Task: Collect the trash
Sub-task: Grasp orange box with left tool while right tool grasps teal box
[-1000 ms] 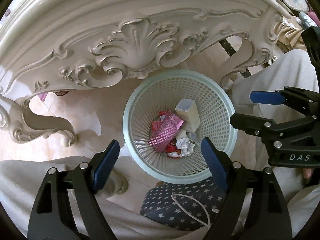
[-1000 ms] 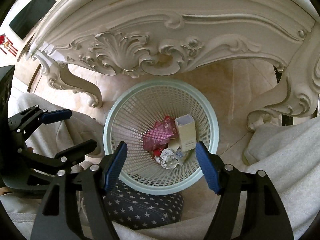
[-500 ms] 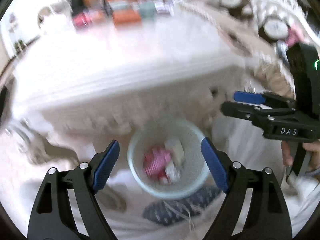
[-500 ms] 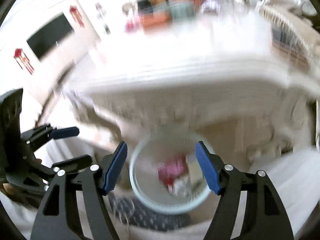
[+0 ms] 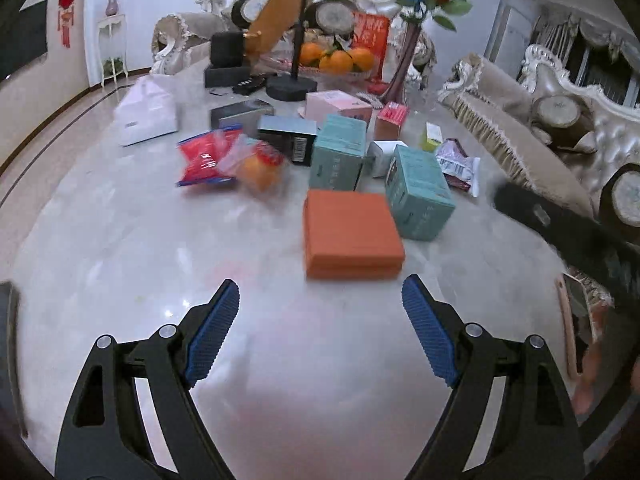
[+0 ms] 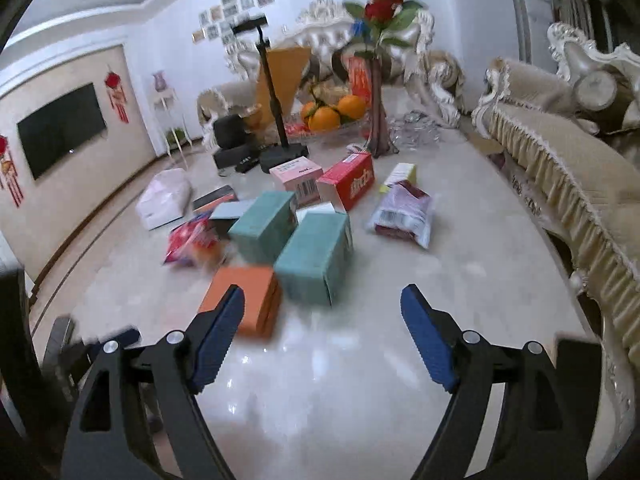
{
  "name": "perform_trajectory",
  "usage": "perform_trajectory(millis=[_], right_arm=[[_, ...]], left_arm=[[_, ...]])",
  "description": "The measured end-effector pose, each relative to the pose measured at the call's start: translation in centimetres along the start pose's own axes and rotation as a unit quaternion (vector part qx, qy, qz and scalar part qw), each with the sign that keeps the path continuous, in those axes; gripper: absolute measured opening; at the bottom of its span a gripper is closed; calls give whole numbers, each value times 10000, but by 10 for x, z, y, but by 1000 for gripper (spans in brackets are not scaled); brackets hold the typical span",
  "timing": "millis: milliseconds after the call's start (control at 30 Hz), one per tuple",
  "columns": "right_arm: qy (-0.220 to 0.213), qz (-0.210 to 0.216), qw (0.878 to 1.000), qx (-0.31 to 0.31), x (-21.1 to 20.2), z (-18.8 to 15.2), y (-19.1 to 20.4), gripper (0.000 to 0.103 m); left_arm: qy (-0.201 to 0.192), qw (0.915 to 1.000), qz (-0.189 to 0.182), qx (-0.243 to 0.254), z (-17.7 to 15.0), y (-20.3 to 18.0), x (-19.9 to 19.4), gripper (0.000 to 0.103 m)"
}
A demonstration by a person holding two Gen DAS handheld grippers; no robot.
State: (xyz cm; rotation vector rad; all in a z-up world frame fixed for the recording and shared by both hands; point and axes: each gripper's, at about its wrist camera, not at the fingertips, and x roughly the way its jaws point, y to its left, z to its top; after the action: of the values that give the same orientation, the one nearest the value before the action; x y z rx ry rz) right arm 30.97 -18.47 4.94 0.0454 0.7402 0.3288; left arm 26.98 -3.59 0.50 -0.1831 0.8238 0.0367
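While both sets of tongs hang released and empty above the marble table [image 5: 120,240], the orange box [image 5: 350,234] lies flat just ahead of the left gripper [image 5: 320,330], nearer it than the right gripper [image 6: 322,334].

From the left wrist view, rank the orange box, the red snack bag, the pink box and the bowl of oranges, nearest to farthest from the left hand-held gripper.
1. Orange box, just ahead of the left hand-held gripper, slightly right.
2. Red snack bag, mid-table, left.
3. Pink box, behind the teal boxes, centre.
4. Bowl of oranges, far end of the table.
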Motion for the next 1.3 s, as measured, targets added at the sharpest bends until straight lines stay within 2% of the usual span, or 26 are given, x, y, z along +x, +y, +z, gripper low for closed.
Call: perform_trajectory(millis=[67, 200, 267, 333, 433, 567, 633, 733, 800, 900, 1000, 1067, 1100, 1133, 1167, 1300], right_arm=[[369, -105, 9993, 26, 26, 16, 3, 76], [944, -353, 9949, -30, 66, 20, 8, 76], [1116, -503, 9924, -103, 80, 19, 9, 76], [1224, -635, 9903, -153, 90, 20, 9, 77], [1364, -708, 9879, -218, 98, 20, 7, 76], [1404, -752, 9867, -338, 104, 22, 5, 77], [1405, -733, 9865, -411, 104, 24, 6, 77], [1436, -678, 9862, -477, 103, 24, 4, 77], [1439, -772, 9851, -533, 104, 24, 3, 76], [1518, -923, 9819, -652, 112, 22, 1, 76], [1606, -806, 9820, -586, 115, 17, -5, 76], [1621, -702, 9829, -516, 115, 13, -9, 70], [1506, -697, 9846, -541, 111, 11, -10, 54], [1439, -689, 9856, -556, 107, 10, -11, 45], [1418, -624, 9868, -477, 102, 9, -14, 45], [1044, -302, 9936, -316, 75, 1, -19, 45]], left_arm=[[71, 9999, 62, 45, 7, -6, 13, 82], [246, 9996, 70, 82, 15, -16, 29, 82], [331, 9992, 167, 121, 18, -19, 37, 82], [368, 9988, 291, 143, 22, -19, 45, 87], [426, 9986, 300, 113, 27, -18, 48, 89], [548, 9982, 153, 166, 29, -27, 51, 89], [452, 9989, 24, 127, 30, -30, 47, 89], [473, 9985, 192, 188, 33, -38, 51, 89], [562, 9981, 187, 139, 34, -37, 57, 89], [750, 9965, 370, 1, 35, -32, 66, 89], [788, 9959, 430, -83, 31, -24, 71, 89], [691, 9970, 328, -91, 28, -19, 69, 88], [671, 9973, 301, -49, 28, -18, 68, 83], [644, 9976, 249, -17, 28, -17, 66, 75], [602, 9980, 216, 26, 28, -16, 63, 71], [594, 9982, -31, 73, 22, -2, 53, 71]])
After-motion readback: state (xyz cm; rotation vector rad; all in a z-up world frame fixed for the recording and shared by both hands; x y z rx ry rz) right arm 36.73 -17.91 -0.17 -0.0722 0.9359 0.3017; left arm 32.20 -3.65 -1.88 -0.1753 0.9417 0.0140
